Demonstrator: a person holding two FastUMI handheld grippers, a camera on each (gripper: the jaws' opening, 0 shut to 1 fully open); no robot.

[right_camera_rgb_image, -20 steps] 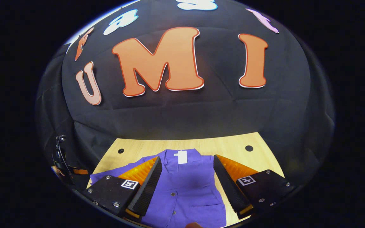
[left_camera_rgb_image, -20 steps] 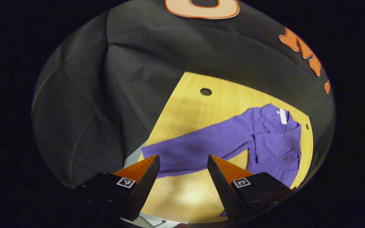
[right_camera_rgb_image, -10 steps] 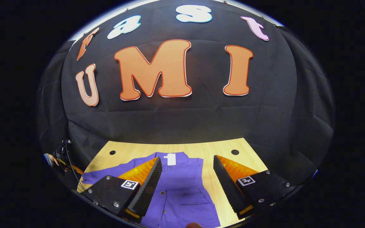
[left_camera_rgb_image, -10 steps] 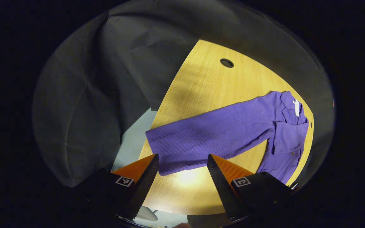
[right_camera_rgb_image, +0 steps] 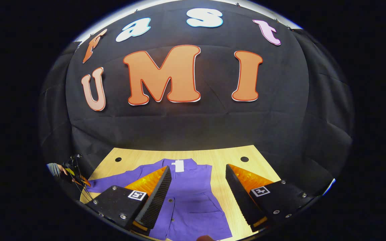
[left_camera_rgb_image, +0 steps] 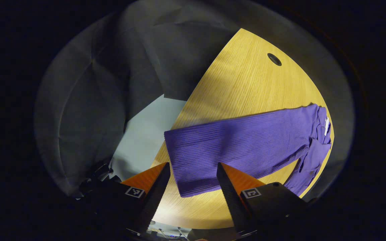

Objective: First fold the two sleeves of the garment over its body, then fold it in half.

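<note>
Purple ribbed-knit garment (left_camera_rgb_image: 246, 140) is lying flat on the light wood-grain table (left_camera_rgb_image: 246, 83), buttoned front up. In the left gripper view its long sleeve (left_camera_rgb_image: 233, 144) is stretching straight out from the body, squared cuff end sitting just ahead of the left gripper (left_camera_rgb_image: 189, 190) and partly between its fingers. Left gripper is spread open, holding nothing; whether the tips are touching the cloth I cannot tell. Cuff is reaching close to the table's side edge, pale floor (left_camera_rgb_image: 146, 134) showing beyond it. Bare wood is running along the far side of the sleeve up to a round cable hole (left_camera_rgb_image: 274, 59).

In the right gripper view the right gripper (right_camera_rgb_image: 198, 190) is hovering over the garment's body (right_camera_rgb_image: 193, 201), jaws wide apart, empty. Collar with white tag (right_camera_rgb_image: 179, 165) is lying ahead of the tips. Strip of bare table is lying off the right finger, two more holes by the far edge. Hand (right_camera_rgb_image: 57, 169) with the other tool is showing at far left.
</note>
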